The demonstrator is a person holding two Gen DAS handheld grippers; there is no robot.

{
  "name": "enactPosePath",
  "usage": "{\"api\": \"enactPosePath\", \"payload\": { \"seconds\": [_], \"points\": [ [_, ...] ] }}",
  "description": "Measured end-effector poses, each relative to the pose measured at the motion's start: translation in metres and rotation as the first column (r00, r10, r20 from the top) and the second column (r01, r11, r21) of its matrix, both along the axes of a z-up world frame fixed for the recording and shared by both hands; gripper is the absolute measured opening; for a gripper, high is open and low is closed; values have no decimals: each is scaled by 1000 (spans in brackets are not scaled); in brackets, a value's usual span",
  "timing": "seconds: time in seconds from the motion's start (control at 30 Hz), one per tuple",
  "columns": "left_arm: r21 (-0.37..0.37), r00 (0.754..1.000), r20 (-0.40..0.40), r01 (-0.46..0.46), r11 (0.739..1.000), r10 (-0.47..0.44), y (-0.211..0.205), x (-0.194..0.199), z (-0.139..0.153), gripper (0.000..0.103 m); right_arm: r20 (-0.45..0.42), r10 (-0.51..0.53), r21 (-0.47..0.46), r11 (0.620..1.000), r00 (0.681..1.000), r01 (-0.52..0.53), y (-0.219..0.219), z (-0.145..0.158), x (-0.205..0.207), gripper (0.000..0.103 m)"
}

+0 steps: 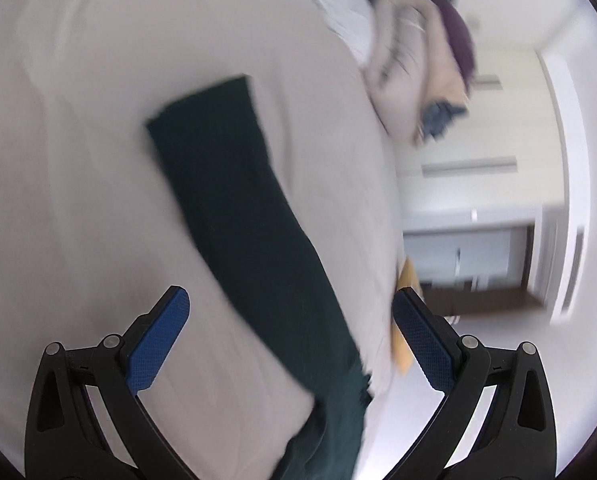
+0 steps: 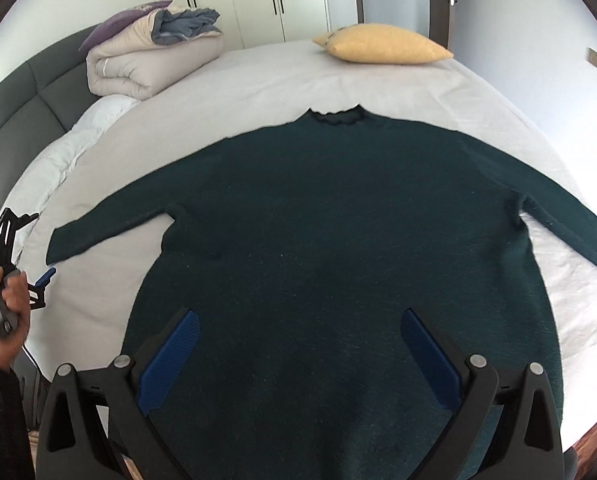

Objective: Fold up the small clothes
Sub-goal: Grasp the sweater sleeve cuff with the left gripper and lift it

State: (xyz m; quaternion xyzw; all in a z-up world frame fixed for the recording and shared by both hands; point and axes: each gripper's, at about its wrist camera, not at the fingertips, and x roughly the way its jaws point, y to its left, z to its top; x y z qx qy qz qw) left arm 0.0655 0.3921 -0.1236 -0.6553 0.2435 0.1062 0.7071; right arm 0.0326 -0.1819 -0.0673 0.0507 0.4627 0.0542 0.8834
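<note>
A dark green sweater (image 2: pixel 338 240) lies flat on the bed (image 2: pixel 258 76), collar at the far side, both sleeves spread outward. My right gripper (image 2: pixel 300 320) is open and empty, hovering over the sweater's lower body. My left gripper (image 1: pixel 290 300) is open and empty above the sweater's left sleeve (image 1: pixel 238 208), whose cuff points away from it. In the right wrist view the left gripper (image 2: pixel 44 276) shows in a hand at the far left, beside the sleeve's cuff (image 2: pixel 64 244). The left wrist view is blurred.
A yellow pillow (image 2: pixel 382 46) lies at the bed's far edge. A folded duvet with a blue cloth (image 2: pixel 154 56) sits at the far left by the dark headboard (image 2: pixel 26 96). Wardrobe doors (image 2: pixel 258 0) stand behind the bed.
</note>
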Motion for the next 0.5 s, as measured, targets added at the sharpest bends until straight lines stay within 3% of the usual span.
{"api": "enactPosePath", "payload": {
  "seconds": [0.1, 0.23, 0.3, 0.5],
  "points": [
    [-66, 999, -18, -52, 996, 51, 8, 0, -21, 102, -15, -8, -1, 1000, 1000, 8, -1, -6, 6, 103],
    [-33, 997, -16, -77, 996, 76, 19, 1, -28, 96, -27, -21, -1, 1000, 999, 20, -3, -12, 13, 103],
    [-41, 996, -17, -85, 996, 84, 34, 0, -41, 95, -33, -24, -1, 1000, 999, 24, -5, -16, 16, 103],
    [-84, 992, -41, -125, 989, 122, 29, 27, -48, 94, -47, -25, 6, 1000, 999, 26, -8, -23, 19, 103]
  ]
}}
